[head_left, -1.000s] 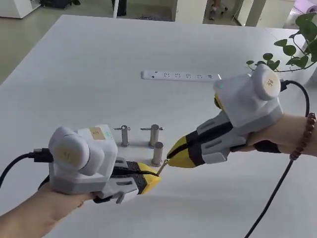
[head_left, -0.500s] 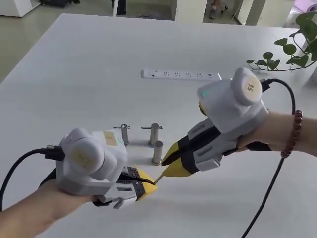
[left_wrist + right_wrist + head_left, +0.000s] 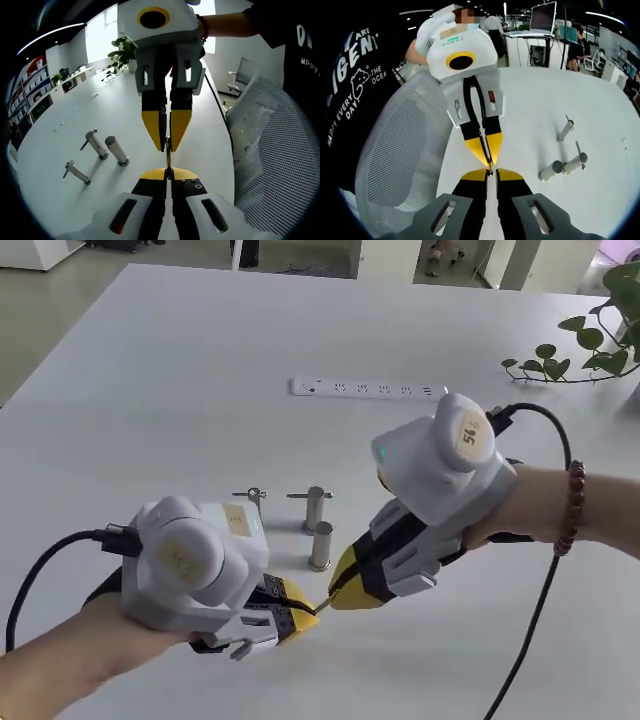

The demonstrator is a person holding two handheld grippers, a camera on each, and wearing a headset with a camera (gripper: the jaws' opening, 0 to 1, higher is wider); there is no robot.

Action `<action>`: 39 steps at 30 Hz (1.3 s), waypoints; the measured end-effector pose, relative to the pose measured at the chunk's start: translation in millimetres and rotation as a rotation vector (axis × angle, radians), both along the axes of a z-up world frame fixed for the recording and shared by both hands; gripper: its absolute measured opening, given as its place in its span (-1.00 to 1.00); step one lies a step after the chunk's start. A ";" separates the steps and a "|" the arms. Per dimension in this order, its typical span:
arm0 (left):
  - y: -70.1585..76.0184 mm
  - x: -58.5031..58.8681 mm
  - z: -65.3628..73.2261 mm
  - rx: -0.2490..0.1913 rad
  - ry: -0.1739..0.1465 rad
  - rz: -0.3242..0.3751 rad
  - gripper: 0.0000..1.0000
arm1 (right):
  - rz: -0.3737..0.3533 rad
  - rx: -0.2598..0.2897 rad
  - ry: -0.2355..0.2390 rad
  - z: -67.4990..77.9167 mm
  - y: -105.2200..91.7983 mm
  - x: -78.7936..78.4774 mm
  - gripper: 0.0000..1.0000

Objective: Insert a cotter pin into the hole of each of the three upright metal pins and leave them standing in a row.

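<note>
Three upright metal pins stand on the white table. The left pin (image 3: 255,504) and the middle pin (image 3: 315,508) each carry a cotter pin through the top. In front of them, the third pin (image 3: 321,545) has a bare top. My left gripper (image 3: 308,613) and right gripper (image 3: 334,600) meet tip to tip just in front of that pin. Both are shut on one thin cotter pin (image 3: 168,158), which bridges the tips. The left gripper view shows my left gripper (image 3: 168,173) below and my right gripper (image 3: 167,146) above. In the right gripper view, my right gripper (image 3: 491,173) faces the left gripper (image 3: 488,159).
A white power strip (image 3: 368,390) lies farther back on the table. A green plant (image 3: 590,340) trails in at the far right. Black cables run from both grippers. A mesh office chair (image 3: 270,145) stands behind the table's near edge.
The right gripper has come down and to the left, closer to the left one. The tips stay together on the cotter pin. The three metal pins have not moved.
</note>
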State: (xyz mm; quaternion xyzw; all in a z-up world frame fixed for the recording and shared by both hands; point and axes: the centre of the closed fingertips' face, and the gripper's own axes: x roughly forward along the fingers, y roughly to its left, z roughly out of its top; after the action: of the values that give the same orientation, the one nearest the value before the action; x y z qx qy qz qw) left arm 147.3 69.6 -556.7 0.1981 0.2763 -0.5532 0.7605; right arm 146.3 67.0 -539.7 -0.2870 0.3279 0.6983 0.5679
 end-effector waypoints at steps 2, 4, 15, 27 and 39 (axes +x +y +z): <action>0.1 -0.9 -0.9 0.004 0.006 -0.005 -1.00 | 0.002 -0.003 -0.001 0.1 0.0 -0.3 -0.97; -0.1 -1.6 -1.9 0.006 0.012 -0.007 -1.00 | 0.003 -0.002 -0.004 1.4 1.0 -0.3 -0.96; -2.6 -5.3 -5.9 0.043 0.022 -0.035 -1.00 | 0.066 -0.056 -0.026 -5.8 1.5 -6.2 -0.97; -1.2 -3.7 -5.4 0.057 0.028 -0.034 -1.00 | 0.125 -0.138 -0.067 -15.4 -3.4 -6.0 -1.00; -2.2 2.5 -1.1 0.021 0.029 0.007 -0.99 | 0.092 -0.136 -0.081 -16.7 -7.2 -0.4 -1.00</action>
State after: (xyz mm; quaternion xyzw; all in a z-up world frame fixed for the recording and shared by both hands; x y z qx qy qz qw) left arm 149.8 67.3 -557.7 0.1971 0.2937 -0.5503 0.7564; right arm 145.9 59.8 -556.4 -0.3677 0.3378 0.6874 0.5274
